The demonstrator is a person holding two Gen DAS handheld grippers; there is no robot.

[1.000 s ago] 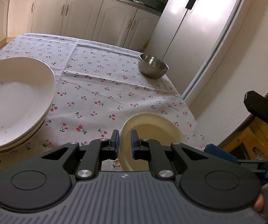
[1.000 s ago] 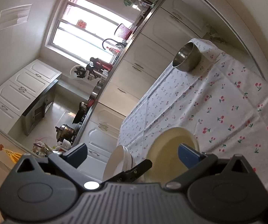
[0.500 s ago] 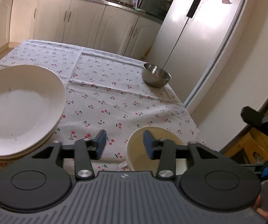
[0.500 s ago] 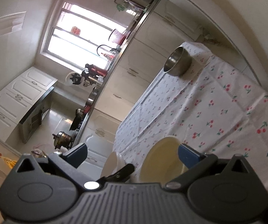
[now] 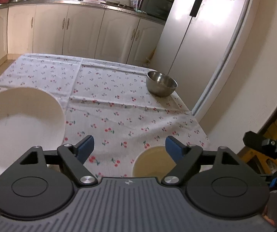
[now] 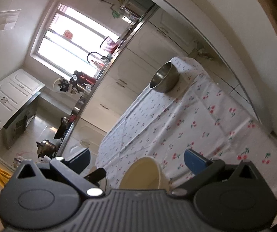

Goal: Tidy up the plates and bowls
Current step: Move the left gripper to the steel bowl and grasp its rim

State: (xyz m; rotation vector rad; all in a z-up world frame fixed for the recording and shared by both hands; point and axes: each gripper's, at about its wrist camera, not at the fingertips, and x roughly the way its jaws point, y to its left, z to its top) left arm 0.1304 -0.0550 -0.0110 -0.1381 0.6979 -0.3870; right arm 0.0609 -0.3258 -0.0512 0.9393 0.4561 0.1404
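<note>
My left gripper is open and empty above the near edge of the table. A cream bowl sits on the cherry-print cloth just below its right finger. A stack of white plates lies at the near left. A steel bowl stands at the far right corner. My right gripper is open and empty, tilted, with the cream bowl between its fingers and close to the camera. The steel bowl shows far off in that view.
The table is covered by a white cherry-print cloth. A fridge stands behind the far right corner. Kitchen cabinets run along the back. The right gripper's body shows at the right edge.
My left gripper was shut on the cream bowl's rim, then opened and let it go. It has pulled back and up. The bowl now rests on the cloth.
</note>
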